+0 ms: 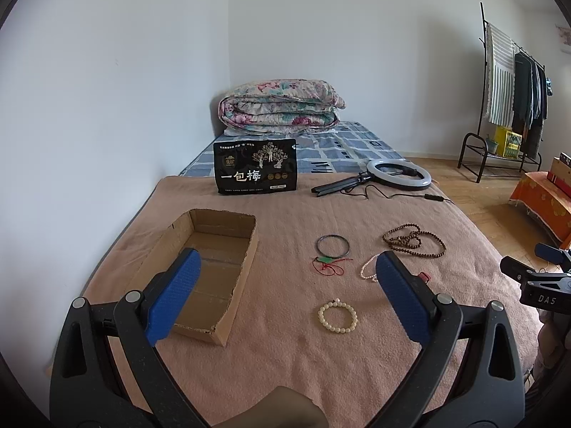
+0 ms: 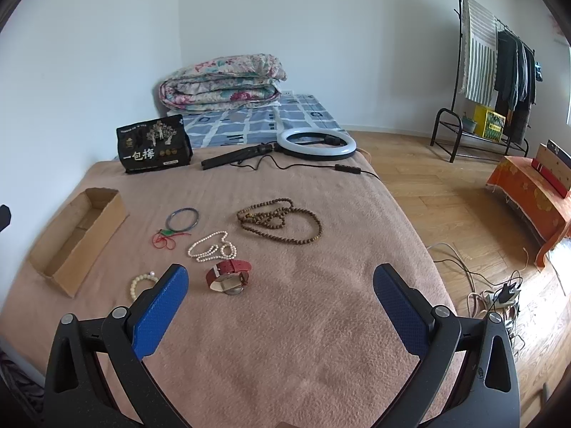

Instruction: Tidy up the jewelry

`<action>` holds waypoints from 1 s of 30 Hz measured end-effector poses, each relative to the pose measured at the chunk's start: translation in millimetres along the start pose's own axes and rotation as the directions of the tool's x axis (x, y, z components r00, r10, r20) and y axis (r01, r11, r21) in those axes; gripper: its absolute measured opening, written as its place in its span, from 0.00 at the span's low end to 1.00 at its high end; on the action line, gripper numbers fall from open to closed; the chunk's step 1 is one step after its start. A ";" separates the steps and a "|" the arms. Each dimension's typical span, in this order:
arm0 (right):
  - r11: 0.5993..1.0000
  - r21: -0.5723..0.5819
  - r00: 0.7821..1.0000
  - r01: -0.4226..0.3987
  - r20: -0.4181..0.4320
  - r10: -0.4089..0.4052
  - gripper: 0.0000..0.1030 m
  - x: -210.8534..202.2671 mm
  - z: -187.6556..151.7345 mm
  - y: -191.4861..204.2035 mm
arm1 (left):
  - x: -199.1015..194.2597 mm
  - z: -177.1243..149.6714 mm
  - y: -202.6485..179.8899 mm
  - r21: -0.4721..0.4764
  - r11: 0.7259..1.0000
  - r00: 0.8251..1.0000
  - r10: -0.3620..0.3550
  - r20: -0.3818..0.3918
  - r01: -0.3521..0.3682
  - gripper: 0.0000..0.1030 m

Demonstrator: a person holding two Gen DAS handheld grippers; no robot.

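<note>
Jewelry lies on a pink blanket (image 1: pixel 285 356). A cream bead bracelet (image 1: pixel 337 315) (image 2: pixel 137 285), a thin dark bangle (image 1: pixel 333 245) (image 2: pixel 182 219), a green pendant on red cord (image 1: pixel 326 262) (image 2: pixel 166 236), a pearl necklace (image 2: pixel 212 246) (image 1: pixel 367 267), a long brown bead necklace (image 1: pixel 415 240) (image 2: pixel 280 219) and a red-strap watch (image 2: pixel 228 276). An open cardboard box (image 1: pixel 210 267) (image 2: pixel 76 237) sits to the left. My left gripper (image 1: pixel 287 278) is open and empty above the blanket between box and bracelet. My right gripper (image 2: pixel 280 290) is open and empty, right of the watch.
A black snack bag (image 1: pixel 256 166) (image 2: pixel 154 149) stands at the back, with a ring light on a folded tripod (image 1: pixel 398 174) (image 2: pixel 316 144) and its cable beside it. A folded floral quilt (image 1: pixel 282 107) lies beyond. The bed's right edge drops to a wooden floor (image 2: pixel 446 192) with cables.
</note>
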State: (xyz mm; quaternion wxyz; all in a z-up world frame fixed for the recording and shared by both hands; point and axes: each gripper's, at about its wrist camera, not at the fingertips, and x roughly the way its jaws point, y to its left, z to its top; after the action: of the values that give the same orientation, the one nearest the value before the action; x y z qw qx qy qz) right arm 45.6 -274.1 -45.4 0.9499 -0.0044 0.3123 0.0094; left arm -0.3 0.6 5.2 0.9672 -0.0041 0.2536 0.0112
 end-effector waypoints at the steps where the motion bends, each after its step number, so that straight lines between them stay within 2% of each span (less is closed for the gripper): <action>1: 1.000 0.000 1.000 -0.001 0.000 0.001 1.00 -0.4 -0.7 0.8 | 0.0 0.0 -0.1 0.000 1.000 1.000 0.000 0.000 0.000 0.97; 30: 1.000 -0.003 1.000 -0.010 -0.004 0.010 1.00 -0.2 -2.1 2.6 | -1.2 -0.5 -0.6 0.001 1.000 1.000 0.000 0.005 0.000 0.97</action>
State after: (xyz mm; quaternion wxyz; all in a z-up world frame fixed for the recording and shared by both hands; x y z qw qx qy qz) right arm 44.2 -271.5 -47.1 0.9492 -0.0043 0.3142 0.0144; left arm -1.6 0.0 5.4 0.9678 -0.0037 0.2514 0.0110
